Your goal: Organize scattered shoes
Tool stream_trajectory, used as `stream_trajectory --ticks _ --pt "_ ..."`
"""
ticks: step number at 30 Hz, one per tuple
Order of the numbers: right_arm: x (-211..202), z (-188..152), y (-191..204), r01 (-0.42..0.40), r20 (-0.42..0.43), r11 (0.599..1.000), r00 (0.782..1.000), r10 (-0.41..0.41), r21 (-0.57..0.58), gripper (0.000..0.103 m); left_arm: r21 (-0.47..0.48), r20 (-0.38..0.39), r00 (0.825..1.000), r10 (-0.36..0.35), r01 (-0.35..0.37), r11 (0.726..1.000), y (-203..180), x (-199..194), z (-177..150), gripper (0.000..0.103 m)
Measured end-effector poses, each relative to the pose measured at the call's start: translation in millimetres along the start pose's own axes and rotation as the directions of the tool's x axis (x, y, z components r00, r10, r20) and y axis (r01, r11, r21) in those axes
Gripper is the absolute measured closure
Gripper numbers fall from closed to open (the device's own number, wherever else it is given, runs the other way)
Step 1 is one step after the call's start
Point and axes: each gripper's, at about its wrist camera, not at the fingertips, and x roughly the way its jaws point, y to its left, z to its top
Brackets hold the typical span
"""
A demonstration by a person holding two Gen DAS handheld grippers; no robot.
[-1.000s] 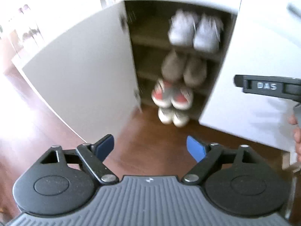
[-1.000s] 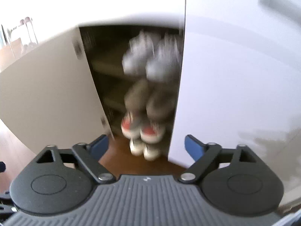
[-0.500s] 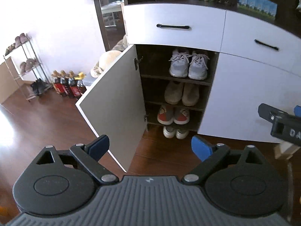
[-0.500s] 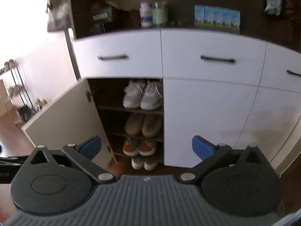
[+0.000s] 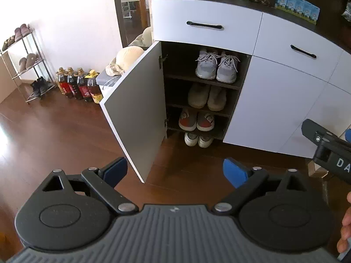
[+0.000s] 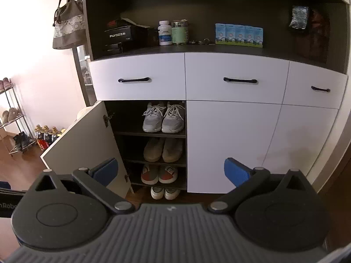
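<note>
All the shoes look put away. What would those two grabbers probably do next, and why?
Probably swing the open white cabinet door shut with the left gripper, which is nearer. Four shoe pairs sit paired inside, from the grey laced sneakers down, and both grippers' jaws are empty and open.

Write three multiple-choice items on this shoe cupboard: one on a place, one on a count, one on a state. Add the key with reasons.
1. Where do the grey lace-up sneakers sit?
A. top shelf
B. floor of the cupboard
C. wire rack

2. How many pairs of shoes are in the open compartment?
A. two
B. four
C. six

3. How does the cupboard door stand?
A. shut
B. swung open to the left
C. taken off

Key: 1 A, they are the highest pair, just under the drawer. 2 B, grey sneakers, beige shoes, red shoes and white shoes are stacked one pair per level. 3 B, its hinges hold it on the left side, showing the shelves.
</note>
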Motion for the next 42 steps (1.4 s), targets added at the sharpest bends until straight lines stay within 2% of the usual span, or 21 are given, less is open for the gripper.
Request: stream_trajectory --ticks 7,11,24,36,42 --pt "-9 -3 3 -0.002 -0.008 1.000 1.000 0.002 0.003 0.001 0.034 0.032 0.999 0.009 -0.010 0.999 2 -8 -3 0.007" --pt "-18 -1 10 0.021 0.006 0.999 1.000 -0.021 -0.036 0.001 0.036 0.035 0.999 -0.015 0.014 0.999 0 -8 -2 0.007" --pt "-29 -1 -1 0.087 0.000 0.996 0.996 -0.087 -0.031 0.001 0.121 0.052 0.998 -0.046 0.039 0.992 -24 -5 6 0.007" --pt "-21 -1 -2 0.083 -0.004 0.996 0.997 -0.083 -0.037 0.001 0.130 0.042 0.998 -0.051 0.045 0.991 -29 9 8 0.007" --pt "-8 -18 -2 0.085 -0.011 0.995 0.996 -0.085 -0.056 0.001 0.158 0.024 0.998 -0.052 0.047 0.986 -36 36 -4 0.007"
